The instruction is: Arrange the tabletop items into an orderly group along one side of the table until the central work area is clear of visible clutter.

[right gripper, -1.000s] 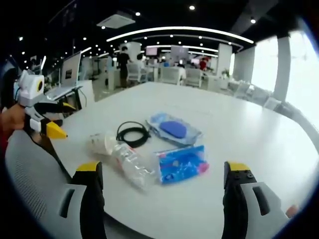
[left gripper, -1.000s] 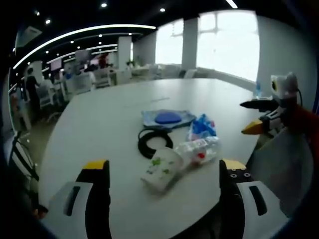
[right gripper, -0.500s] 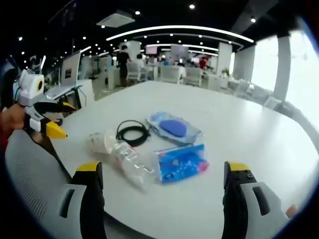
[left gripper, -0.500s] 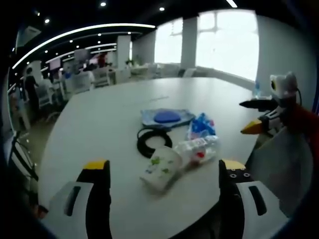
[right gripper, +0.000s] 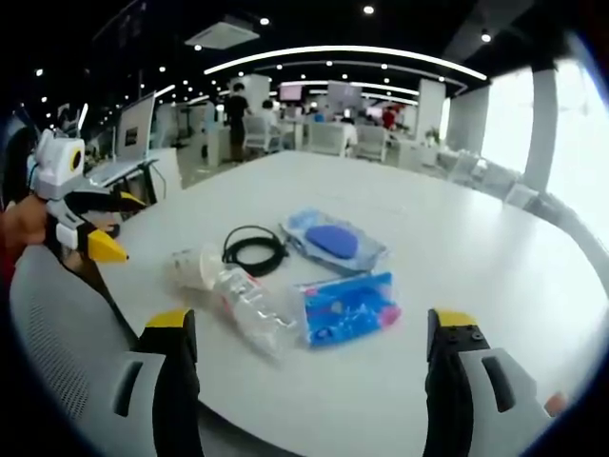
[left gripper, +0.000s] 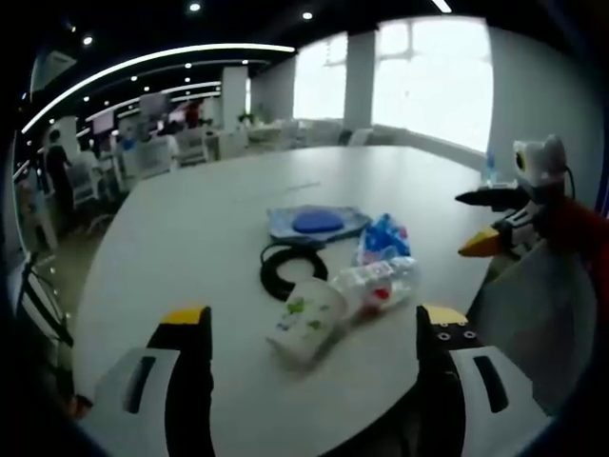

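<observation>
held both left gripper and right gripper wide apart, empty, short of paper cup, crushed bottle, cable coil.

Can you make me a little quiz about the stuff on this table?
1. True or false: the black cable lies coiled in a loop on the table.
2. What lies right beside the paper cup? A) a clear plastic bottle B) a book C) a banana
3. Fill in: both tongs, the left tongs and the right tongs, are ___ and hold nothing.

Key:
1. True.
2. A, the clear plastic bottle.
3. Open.
</observation>
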`<state>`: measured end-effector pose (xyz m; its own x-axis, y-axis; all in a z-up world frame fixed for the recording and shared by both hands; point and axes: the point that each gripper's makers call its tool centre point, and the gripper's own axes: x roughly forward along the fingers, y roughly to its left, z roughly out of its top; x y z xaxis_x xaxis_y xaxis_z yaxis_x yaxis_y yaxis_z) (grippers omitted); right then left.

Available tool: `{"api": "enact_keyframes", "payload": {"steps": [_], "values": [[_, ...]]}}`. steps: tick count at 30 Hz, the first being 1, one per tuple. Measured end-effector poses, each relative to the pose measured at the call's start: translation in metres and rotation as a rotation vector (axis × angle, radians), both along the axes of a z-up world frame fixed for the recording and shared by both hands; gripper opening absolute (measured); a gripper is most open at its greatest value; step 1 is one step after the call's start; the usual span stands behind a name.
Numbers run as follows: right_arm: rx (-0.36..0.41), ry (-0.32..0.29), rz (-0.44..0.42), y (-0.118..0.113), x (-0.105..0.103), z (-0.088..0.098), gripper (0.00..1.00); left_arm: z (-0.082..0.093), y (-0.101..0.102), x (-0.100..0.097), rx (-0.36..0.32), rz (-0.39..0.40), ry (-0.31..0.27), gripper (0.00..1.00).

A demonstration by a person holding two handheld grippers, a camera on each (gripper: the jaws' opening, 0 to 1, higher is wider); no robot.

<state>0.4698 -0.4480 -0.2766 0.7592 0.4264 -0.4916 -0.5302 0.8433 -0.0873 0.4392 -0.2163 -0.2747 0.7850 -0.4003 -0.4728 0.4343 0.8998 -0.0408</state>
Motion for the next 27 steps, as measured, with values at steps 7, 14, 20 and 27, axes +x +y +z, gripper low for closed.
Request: {"api": "enact_keyframes", "payload": {"steps": [7, 14, 20, 27], "values": [[0.002, -0.003, -0.003, -0.001, 0.001, 0.001, 0.99, 0.0, -0.001, 0.0, 0.001, -0.004, 0.002, 0.85], [-0.002, 0.009, 0.015, 0.003, 0.001, 0.0, 0.93, 0.0, -0.003, 0.002, 0.012, -0.018, 0.003, 0.84], [-0.003, 0.011, 0.043, 0.007, 0.005, 0.003, 0.84, 0.002, -0.005, 0.009, 0.021, -0.03, 0.0, 0.83], [-0.015, -0.009, 0.062, 0.005, 0.018, 0.012, 0.79, 0.01, -0.004, 0.026, 0.044, -0.051, -0.019, 0.82]]}}
